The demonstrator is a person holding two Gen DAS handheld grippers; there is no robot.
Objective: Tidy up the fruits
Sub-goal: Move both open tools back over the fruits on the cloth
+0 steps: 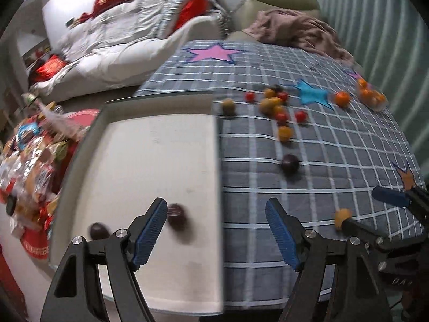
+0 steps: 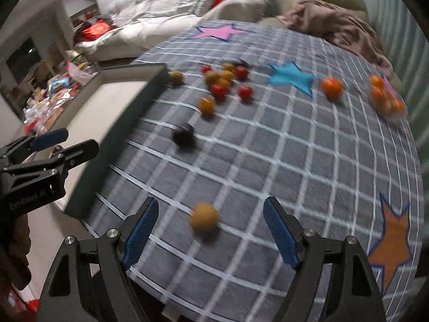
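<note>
A white tray (image 1: 134,102) with a dark rim lies on the left of a grey checked cloth (image 1: 335,147). Two dark plums (image 1: 177,216) (image 1: 97,230) lie in the tray near my left gripper (image 1: 215,232), which is open and empty above the tray's right edge. My right gripper (image 2: 210,232) is open around a yellow fruit (image 2: 204,216) lying on the cloth (image 2: 268,161); it also shows in the left wrist view (image 1: 341,216). A dark plum (image 1: 289,163) (image 2: 183,135) lies mid-cloth. A cluster of red and yellow small fruits (image 1: 276,104) (image 2: 225,80) lies farther back.
An orange (image 1: 342,98) (image 2: 332,87) and a clear bag of oranges (image 1: 371,95) (image 2: 386,99) lie at the far right. A pile of snack packets (image 1: 29,166) lies left of the tray. A sofa (image 1: 120,40) with bedding and a brown blanket (image 1: 295,29) stand behind.
</note>
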